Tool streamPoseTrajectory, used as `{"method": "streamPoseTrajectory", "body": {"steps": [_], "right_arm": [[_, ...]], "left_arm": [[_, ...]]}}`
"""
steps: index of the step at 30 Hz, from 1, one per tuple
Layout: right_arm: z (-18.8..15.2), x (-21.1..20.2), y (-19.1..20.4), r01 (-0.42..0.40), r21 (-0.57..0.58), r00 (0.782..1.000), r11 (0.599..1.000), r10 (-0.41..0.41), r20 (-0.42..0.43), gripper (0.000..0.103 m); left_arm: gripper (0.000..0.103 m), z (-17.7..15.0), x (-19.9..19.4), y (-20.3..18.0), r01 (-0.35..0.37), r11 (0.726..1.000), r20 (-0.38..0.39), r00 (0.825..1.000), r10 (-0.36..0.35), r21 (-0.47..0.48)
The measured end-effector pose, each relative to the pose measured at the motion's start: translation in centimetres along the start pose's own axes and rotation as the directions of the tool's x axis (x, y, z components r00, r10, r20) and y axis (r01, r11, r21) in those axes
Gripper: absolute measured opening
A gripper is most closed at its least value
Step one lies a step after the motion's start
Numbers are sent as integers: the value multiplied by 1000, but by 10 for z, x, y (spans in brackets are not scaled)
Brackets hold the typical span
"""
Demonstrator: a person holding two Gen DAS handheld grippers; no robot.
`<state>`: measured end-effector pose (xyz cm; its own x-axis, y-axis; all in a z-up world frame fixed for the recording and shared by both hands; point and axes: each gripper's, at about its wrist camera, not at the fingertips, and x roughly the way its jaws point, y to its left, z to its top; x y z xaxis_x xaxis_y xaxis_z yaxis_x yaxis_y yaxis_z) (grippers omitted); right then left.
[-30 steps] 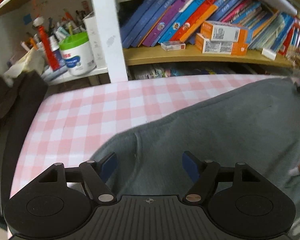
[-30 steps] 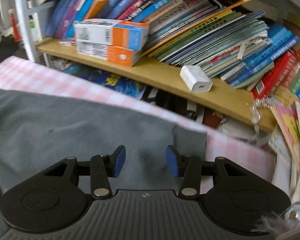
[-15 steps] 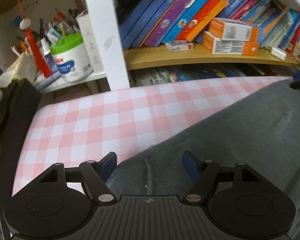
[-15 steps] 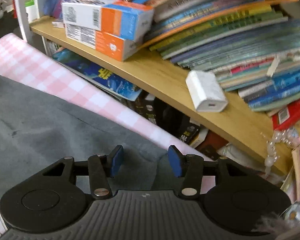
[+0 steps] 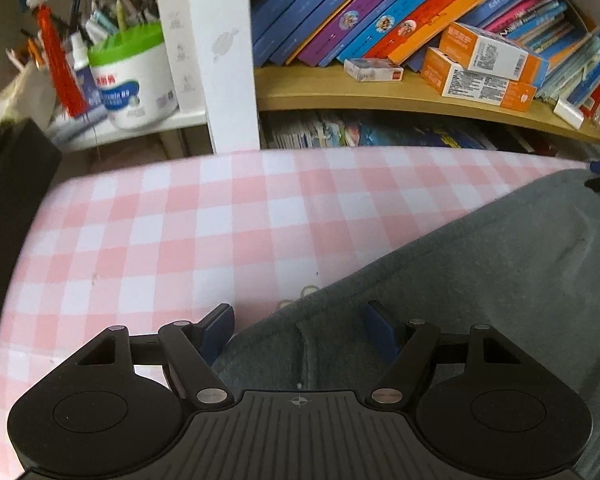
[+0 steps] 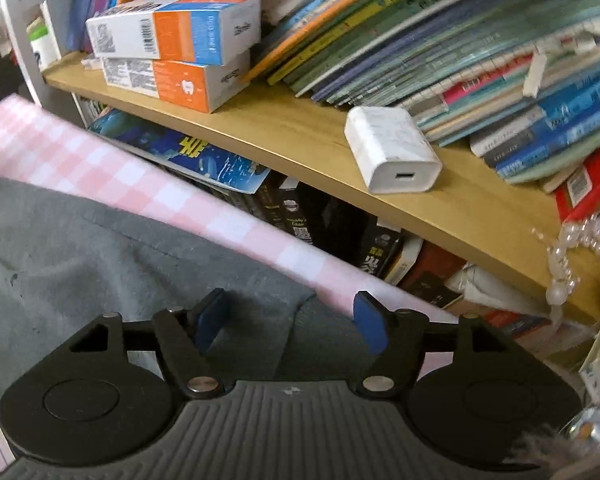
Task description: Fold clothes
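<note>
crowded wooden bookshelf (image 5: 380, 98) behind table (image 5: 180, 216)

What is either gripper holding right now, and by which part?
Nothing. The left gripper and the right gripper, whose jaws have just been opening, both stand open over edges of the grey garment, pads clear of it.

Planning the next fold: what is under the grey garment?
The grey garment lies on a pink-and-white checked cloth, which shows along its far edge. Whatever sits beneath the garment's middle is covered and cannot be seen.
</note>
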<state>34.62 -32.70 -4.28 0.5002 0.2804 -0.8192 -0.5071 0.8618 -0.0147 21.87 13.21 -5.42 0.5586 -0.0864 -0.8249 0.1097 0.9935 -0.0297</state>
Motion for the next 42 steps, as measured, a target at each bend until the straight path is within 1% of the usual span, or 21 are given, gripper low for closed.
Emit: {"method": "streamPoseTrajectory", "body": {"steps": [3,5,6,7,9,10,11,13,14,15,16,17,19,20,22,24,28,33,36,39,42], "right_arm": [[1,1,-3,-21,16,1000,1000,21,-4,64],[1,0,-3,-40,17,999,999,40,-6,55],[2,0,-2,-48,16,999,999,48,-7,53],[2,-1,-2,-54,12,999,998,54,-8,49],[3,-2,1,-68,-2,998,998,68,-10,40],[3,-2,2,-75,-11,997,997,75,-10,30],[3,-3,5,-77,-21,997,997,77,-8,24],[4,-4,12,-56,-42,998,998,56,-6,21],[4,-5,15,-42,-51,999,998,42,-4,19],[4,-5,18,-26,-58,1000,998,26,-2,19],[4,-6,22,-8,-68,1000,998,8,0,18],[3,-6,25,11,-77,1000,997,-10,2,17],[1,-9,29,49,-84,999,995,-48,5,17],[0,-11,31,67,-85,998,994,-67,9,17],[-2,-21,32,98,-72,995,993,-96,36,16],[-5,-36,31,107,-43,992,993,-103,73,16],[-17,-72,35,134,-15,981,991,-130,144,16],[-41,-124,48,178,8,956,984,-175,234,16],[-64,-159,61,221,15,936,975,-216,277,16],[-94,-192,73,247,47,919,968,-249,307,16],[-130,-224,89,256,83,910,963,-269,315,16]], "left_arm": [[72,0,0,-1,2,1000,-5,1000,-2,2],[71,1,0,-1,4,1000,-8,1000,-4,4],[69,1,0,-1,6,1000,-9,1000,-6,7],[67,2,-1,-2,10,1000,-12,1000,-10,11],[60,2,-1,-3,19,1000,-17,1000,-18,20],[58,3,-2,-3,23,999,-19,1000,-22,25],[57,3,-2,-4,25,999,-21,999,-25,28],[52,2,-3,-6,19,999,-18,1000,-19,28],[45,1,-4,-8,20,999,-17,1000,-20,28],[36,1,-5,-10,24,999,-17,1000,-23,29],[33,1,-5,-12,26,999,-17,1000,-25,31],[31,1,-6,-14,20,999,-18,1000,-20,39],[24,1,-8,-18,3,999,-21,1000,-2,54],[13,1,-9,-19,-5,998,-20,1000,6,56],[13,1,-18,-21,-21,998,8,1000,20,60],[13,1,-29,-23,-28,998,46,999,25,64],[12,-1,-55,-26,-23,998,118,993,15,64],[12,-10,-91,-36,-6,996,202,979,-11,85],[12,-20,-118,-45,9,994,255,966,-38,111],[12,-37,-144,-53,23,990,300,952,-64,137],[12,-57,-169,-60,39,986,337,937,-92,159]]}}
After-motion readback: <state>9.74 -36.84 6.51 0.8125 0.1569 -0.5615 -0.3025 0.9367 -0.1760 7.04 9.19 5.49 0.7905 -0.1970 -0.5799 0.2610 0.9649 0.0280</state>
